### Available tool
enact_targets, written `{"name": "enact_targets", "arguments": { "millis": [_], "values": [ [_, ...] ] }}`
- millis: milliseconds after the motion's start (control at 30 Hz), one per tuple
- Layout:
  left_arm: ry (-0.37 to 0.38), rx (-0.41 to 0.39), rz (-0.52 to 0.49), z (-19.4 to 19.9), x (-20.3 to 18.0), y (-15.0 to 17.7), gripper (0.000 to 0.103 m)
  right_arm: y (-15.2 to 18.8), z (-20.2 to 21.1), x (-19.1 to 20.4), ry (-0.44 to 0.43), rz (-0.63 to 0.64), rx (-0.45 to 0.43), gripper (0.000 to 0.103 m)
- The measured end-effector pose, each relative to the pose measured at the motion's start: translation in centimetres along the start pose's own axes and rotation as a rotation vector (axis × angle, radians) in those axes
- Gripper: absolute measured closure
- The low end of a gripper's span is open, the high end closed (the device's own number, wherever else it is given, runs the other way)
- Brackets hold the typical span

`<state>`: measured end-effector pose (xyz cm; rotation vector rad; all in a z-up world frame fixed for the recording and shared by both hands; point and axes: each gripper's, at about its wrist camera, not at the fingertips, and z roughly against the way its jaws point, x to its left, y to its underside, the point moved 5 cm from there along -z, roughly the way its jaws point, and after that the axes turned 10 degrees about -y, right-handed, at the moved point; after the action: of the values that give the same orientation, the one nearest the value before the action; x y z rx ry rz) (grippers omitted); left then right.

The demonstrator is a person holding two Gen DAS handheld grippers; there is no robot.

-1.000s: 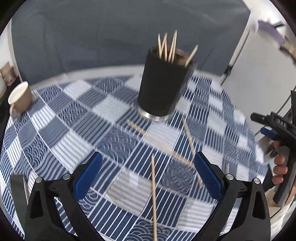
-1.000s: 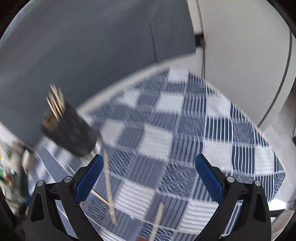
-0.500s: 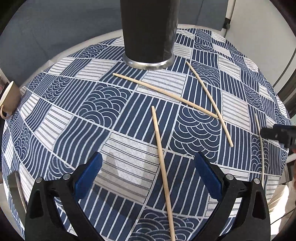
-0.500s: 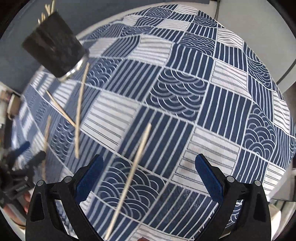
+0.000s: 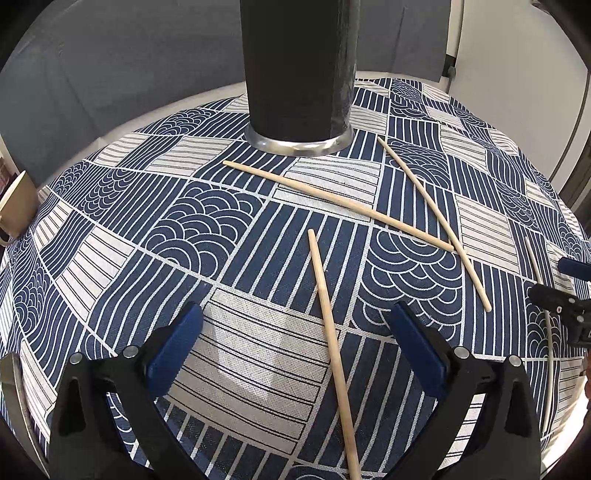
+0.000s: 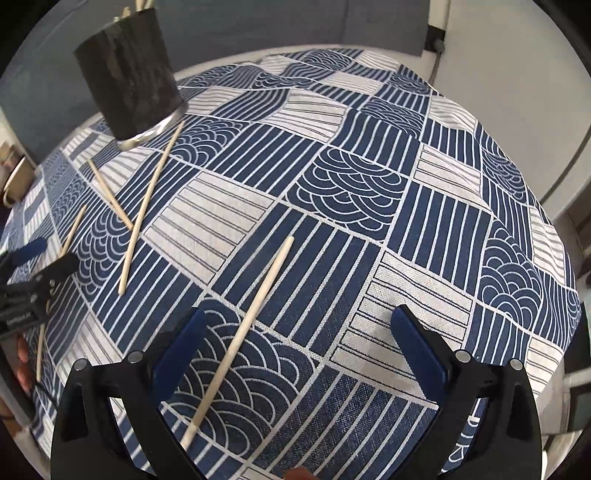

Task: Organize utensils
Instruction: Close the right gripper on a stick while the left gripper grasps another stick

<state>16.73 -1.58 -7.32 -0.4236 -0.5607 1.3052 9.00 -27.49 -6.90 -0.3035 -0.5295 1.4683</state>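
Left wrist view first: the left gripper (image 5: pixel 295 332) has its blue pads spread wide with nothing pinched, sitting low over the patterned tablecloth (image 5: pixel 207 229). One chopstick (image 5: pixel 332 350) runs right up between the fingers, pointing toward the black holder (image 5: pixel 299 70). Past it, two more chopsticks lie on the cloth between the gripper and the holder: a long one (image 5: pixel 332 199) slanting across just in front of the holder's metal base, and another (image 5: pixel 436 229) to the right of the holder, the two meeting near their lower ends. A fourth, paler stick (image 5: pixel 543 306) lies far right of the holder, next to the other tool's black tip. A paper cup (image 5: pixel 14 210) peeks in well left of the holder.

Compared to half a second ago, this camera has barely shifted, maybe a touch closer to the holder; the sticks haven't budged.

Right wrist view: the right gripper (image 6: pixel 295 336) is also spread wide and empty, with that pale chopstick (image 6: pixel 240 336) lying between its fingers, well away from the holder (image 6: pixel 129 77). It has dropped closer to the cloth since earlier, and the blur is gone.

Only this view shows chopstick tips (image 6: pixel 142 4) poking out of the holder's top; the left view cuts the rim off. It also shows the left tool (image 6: pixel 26 284) from the side.
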Motion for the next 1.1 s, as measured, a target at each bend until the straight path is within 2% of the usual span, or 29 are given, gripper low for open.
{"name": "enact_targets", "arguments": {
  "millis": [167, 400, 500, 533, 567, 600, 633, 667, 700, 767, 833, 867, 933, 967, 1033, 1100],
  "values": [
    [-0.001, 0.001, 0.001, -0.2, 0.0, 0.0, 0.004, 0.2, 0.7, -0.2, -0.018, 0.037, -0.035, 0.007],
    [-0.009, 0.004, 0.009, -0.3, -0.2, -0.2, 0.004, 0.7, 1.0, -0.5, -0.004, 0.023, -0.076, 0.007],
    [-0.004, 0.003, 0.015, -0.3, -0.1, -0.1, 0.005, 0.9, 1.3, -0.5, -0.012, 0.037, -0.078, 0.01],
    [-0.001, 0.001, 0.012, -0.2, 0.0, -0.1, 0.005, 0.9, 1.4, -0.6, -0.021, 0.052, -0.083, 0.014],
    [-0.001, 0.0, 0.003, -0.2, -0.1, -0.1, 0.005, 0.9, 1.7, -0.5, -0.035, 0.08, -0.091, 0.033],
    [0.001, -0.003, -0.007, -0.1, -0.1, -0.1, 0.005, 0.9, 2.0, -0.3, -0.05, 0.108, -0.09, 0.056],
    [0.004, -0.007, -0.016, 0.0, -0.2, 0.0, 0.008, 0.8, 2.4, -0.1, -0.069, 0.135, -0.073, 0.073],
    [0.023, -0.015, -0.04, 0.2, -0.4, 0.0, 0.016, 0.8, 2.5, 0.0, -0.075, 0.148, -0.063, 0.091],
    [0.035, -0.014, -0.048, 0.5, -0.4, 0.0, 0.022, 0.9, 2.6, 0.0, -0.075, 0.158, -0.049, 0.092],
    [0.041, 0.001, -0.048, 1.0, -0.2, -0.1, 0.064, 0.7, 2.7, -0.3, -0.108, 0.166, -0.021, 0.094],
    [0.071, 0.016, -0.066, 1.3, -0.1, 0.1, 0.087, 0.2, 2.8, -1.3, -0.186, 0.115, 0.014, 0.098],
    [0.077, 0.022, -0.057, 1.3, 0.1, 0.3, 0.095, 0.1, 2.8, -1.9, -0.219, 0.09, 0.026, 0.098],
    [0.113, 0.047, -0.019, 1.4, 0.8, 0.6, 0.097, -0.5, 2.8, -3.1, -0.304, 0.032, 0.045, 0.098],
    [0.155, 0.068, 0.02, 1.4, 1.3, 0.7, 0.098, -0.6, 3.0, -3.5, -0.33, 0.016, 0.041, 0.098],
    [0.257, 0.109, 0.086, 1.4, 2.0, 1.1, 0.098, -0.8, 3.3, -4.0, -0.349, 0.005, 0.03, 0.098],
    [0.275, 0.121, 0.147, 1.3, 3.1, 1.6, 0.098, -1.4, 4.1, -4.6, -0.359, 0.005, -0.01, 0.098]
  ]
}}
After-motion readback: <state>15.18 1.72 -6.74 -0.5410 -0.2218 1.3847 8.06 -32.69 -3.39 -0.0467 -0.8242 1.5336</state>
